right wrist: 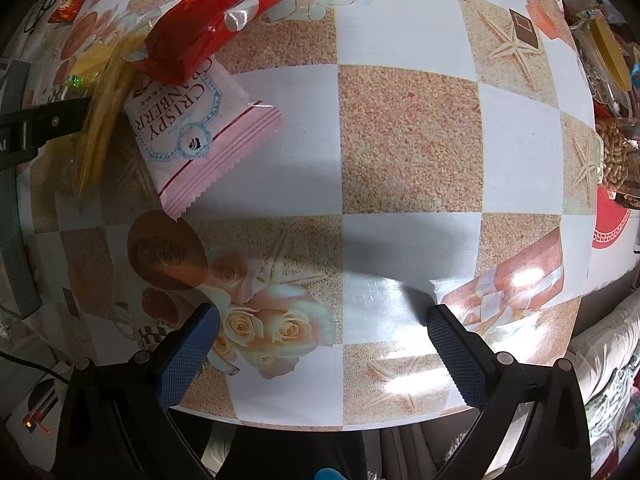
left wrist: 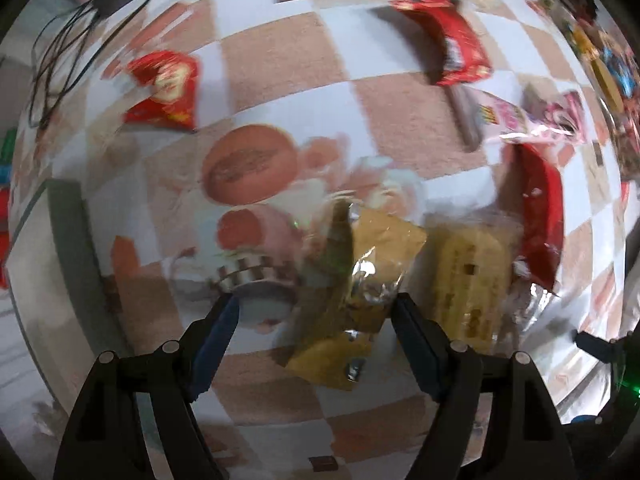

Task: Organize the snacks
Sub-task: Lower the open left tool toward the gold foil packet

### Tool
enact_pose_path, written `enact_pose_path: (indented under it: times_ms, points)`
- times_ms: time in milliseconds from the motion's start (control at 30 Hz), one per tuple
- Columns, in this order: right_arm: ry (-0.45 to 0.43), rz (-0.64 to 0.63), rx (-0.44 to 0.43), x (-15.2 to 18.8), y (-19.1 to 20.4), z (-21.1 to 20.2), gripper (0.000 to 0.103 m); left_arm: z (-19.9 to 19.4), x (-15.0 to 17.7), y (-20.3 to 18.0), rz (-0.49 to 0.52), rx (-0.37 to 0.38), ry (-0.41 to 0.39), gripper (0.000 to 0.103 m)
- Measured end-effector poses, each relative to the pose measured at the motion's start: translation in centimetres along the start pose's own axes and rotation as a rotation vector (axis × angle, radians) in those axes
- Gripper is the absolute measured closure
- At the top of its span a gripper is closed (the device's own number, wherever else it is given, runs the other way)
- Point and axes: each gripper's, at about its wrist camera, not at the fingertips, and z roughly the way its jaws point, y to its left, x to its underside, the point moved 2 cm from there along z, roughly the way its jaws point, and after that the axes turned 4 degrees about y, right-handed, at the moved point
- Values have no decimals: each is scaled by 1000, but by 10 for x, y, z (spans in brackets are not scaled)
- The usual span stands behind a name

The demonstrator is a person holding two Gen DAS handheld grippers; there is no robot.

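Note:
My left gripper (left wrist: 316, 320) points down at the checked tablecloth (left wrist: 280, 64), jaws wide. A yellow snack packet (left wrist: 376, 248) lies between them, against the right finger (left wrist: 416, 332) and clear of the left one. Beside it are a second yellow packet (left wrist: 468, 276) and a red bag (left wrist: 540, 216). In the right wrist view the same pile shows at upper left: the red bag (right wrist: 224, 20), a pink cranberry packet (right wrist: 200, 128) and the yellow packets (right wrist: 100, 120), with a left-gripper finger (right wrist: 60, 120) beside them. My right gripper (right wrist: 324, 324) hangs open over bare cloth, holding nothing.
More red packets (left wrist: 452, 40) (left wrist: 164, 88) and a pink one (left wrist: 532, 116) lie farther back. Black cables (left wrist: 60, 40) sit at the far left corner. Several snacks and nuts (right wrist: 612, 152) crowd the right side. The table's front edge (right wrist: 320, 424) runs just under my right gripper.

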Motion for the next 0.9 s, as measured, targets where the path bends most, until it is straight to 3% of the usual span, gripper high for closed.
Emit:
enact_pose_path:
  times_ms: [233,367,533,733,767,900]
  points:
    - [1,1,1,0,0,0,0,3,14,36,-59,8,15,22]
    - [1,0,0,0,0,0,0,1,4,43,-60,30,14,22]
    - [-2,1,0,0,0,1,0,-3,-4,21,3,21,-5,23]
    - [-21,2,0,2,0,-1,0,-11,2,11,51,26,-23,40]
    - [-24,3,0,3,0,-1,0,-14,2,-5,52,25,-23,41]
    - [-29,5,-1,4,0,-2,0,-15,26,-3,25,29,-12,42]
